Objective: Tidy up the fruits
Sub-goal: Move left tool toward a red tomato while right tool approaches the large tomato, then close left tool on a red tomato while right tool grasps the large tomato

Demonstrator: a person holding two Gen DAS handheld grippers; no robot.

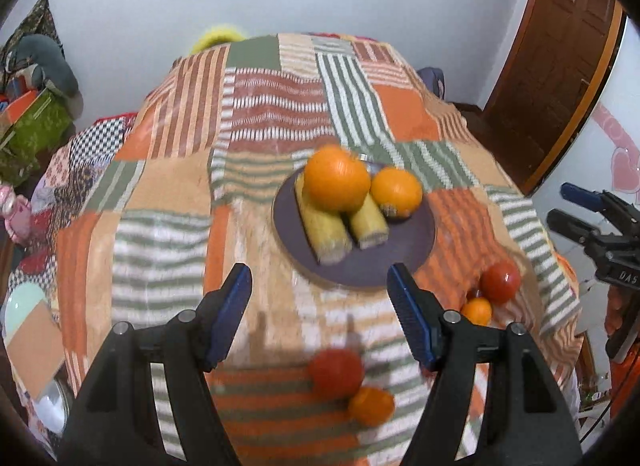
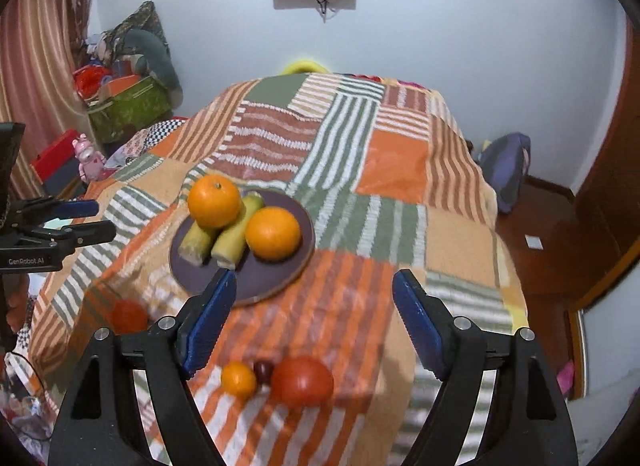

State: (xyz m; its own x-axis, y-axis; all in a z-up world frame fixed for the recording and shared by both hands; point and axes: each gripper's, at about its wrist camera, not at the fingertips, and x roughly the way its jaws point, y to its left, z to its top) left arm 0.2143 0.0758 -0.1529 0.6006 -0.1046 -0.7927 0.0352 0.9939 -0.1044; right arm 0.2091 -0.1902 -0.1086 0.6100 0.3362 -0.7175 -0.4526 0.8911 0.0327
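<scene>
A dark round plate (image 1: 404,254) (image 2: 280,278) on the patchwork cloth holds two corn cobs (image 1: 320,225) (image 2: 228,242) and two big oranges (image 1: 336,179) (image 2: 214,201), one resting on the cobs, the other (image 1: 396,191) (image 2: 273,233) beside them. My left gripper (image 1: 320,298) is open and empty above a red tomato (image 1: 336,372) and a small orange (image 1: 371,406). My right gripper (image 2: 314,306) is open and empty above another tomato (image 2: 302,381), a small orange (image 2: 238,380) and a dark small fruit (image 2: 263,370) between them.
The cloth-covered table (image 1: 168,193) (image 2: 396,169) drops off at its near and right edges. A green box (image 2: 128,109) and clutter stand at the left, a wooden door (image 1: 556,65) at the right, a purple bag (image 2: 506,169) on the floor.
</scene>
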